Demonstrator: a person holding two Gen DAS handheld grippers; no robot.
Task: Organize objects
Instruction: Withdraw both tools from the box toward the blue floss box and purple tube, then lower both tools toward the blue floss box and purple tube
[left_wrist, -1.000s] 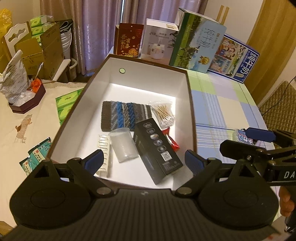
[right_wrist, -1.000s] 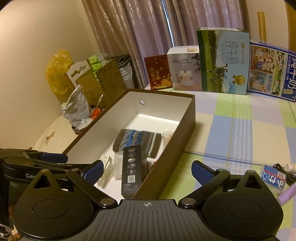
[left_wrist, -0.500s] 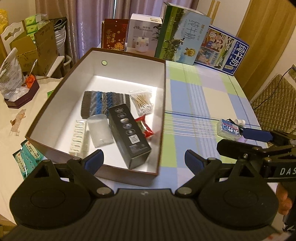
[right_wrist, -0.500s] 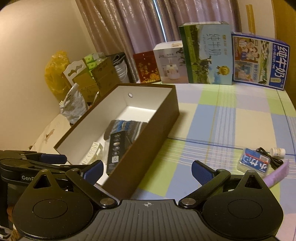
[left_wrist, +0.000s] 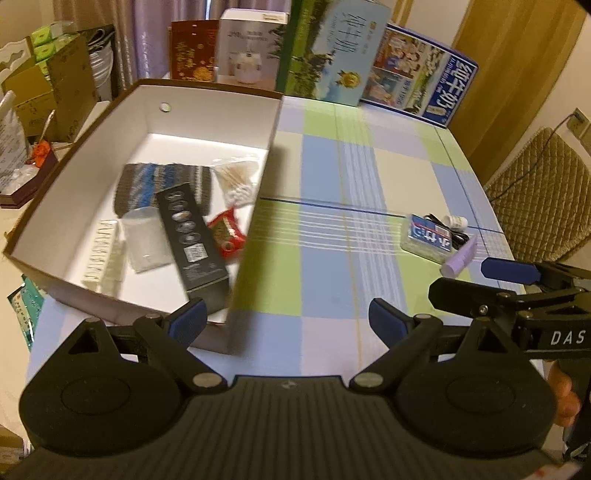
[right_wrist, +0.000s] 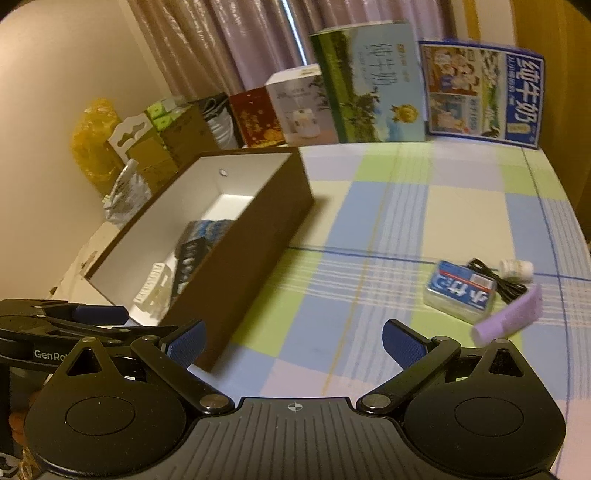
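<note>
Box (left_wrist: 271, 142), brown outside and white within, lay open on the left of the checked tablecloth (left_wrist: 325, 258); it already held a striped cloth (left_wrist: 162, 181), a long black carton (left_wrist: 192, 240), a clear cup (left_wrist: 144, 240), a bag of cotton swabs (left_wrist: 238, 181) and a red packet (left_wrist: 229, 232).

Loose group, well apart from the box at the table's right: a blue-labelled clear case (right_wrist: 460, 291), a lilac tube (right_wrist: 511, 319) touching it, a black cord (right_wrist: 495, 278), and a small white bottle (right_wrist: 517, 267) behind.

Left gripper (left_wrist: 288, 321) hung over the cloth just right of the box, claw wide apart, nothing in it. Right gripper (right_wrist: 293, 341) likewise empty and apart, nearest the loose group.

Judged step: reaching for the remaining items. Best taken one at a time, the lilac tube first since it lay nearest and uppermost; approach across its narrow width, keeping clear of the cord, which could snag and drag the bottle.
</note>
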